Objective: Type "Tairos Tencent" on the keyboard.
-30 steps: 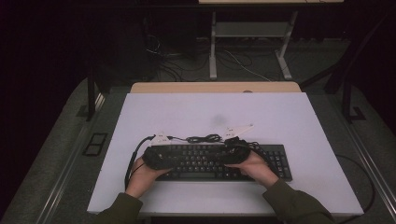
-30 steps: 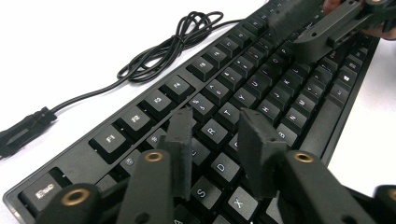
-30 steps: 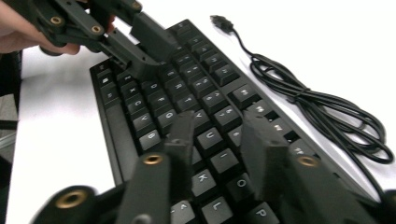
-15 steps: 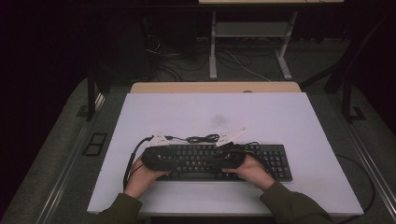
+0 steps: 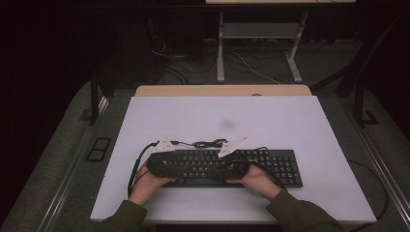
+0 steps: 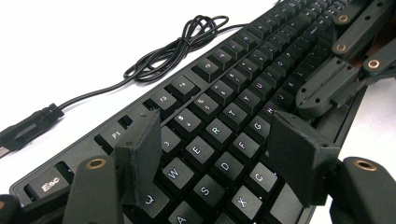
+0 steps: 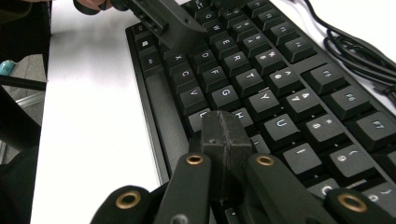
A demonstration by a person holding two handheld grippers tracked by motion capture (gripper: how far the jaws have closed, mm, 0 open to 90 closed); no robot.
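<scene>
table: white rectangular tabletop (image 5: 290, 125), a pale wood strip along its far edge; person's forearms in olive sleeves come in from the near edge
keyboard: black full-size plastic keyboard with white key legends (image 5: 280, 164), lies flat near the table's near edge, a bit right of centre, long side parallel to that edge
keyboard cable: thin black cord (image 6: 177, 42), loosely coiled on the table just behind the keyboard's far edge, ends in a black USB plug (image 6: 28, 123) lying on the white surface
left gripper: black two-jaw gripper (image 6: 217, 161) with a grey triangular plate on top, held low over the keyboard's left half; jaws spread apart, just been opening, nothing pinched; W, E, S, D, X keys seen in the gap, pads (image 6: 140, 158) not pressing on anything
right gripper: black two-jaw gripper (image 7: 225, 140), over the keyboard's middle near the H/J keys; jaws pressed together, nothing between them; whether the tip touches a key, cannot tell
hands: left hand (image 5: 145, 181) and right hand (image 5: 258, 181) at the keyboard's near edge, each wrapped round its gripper
</scene>
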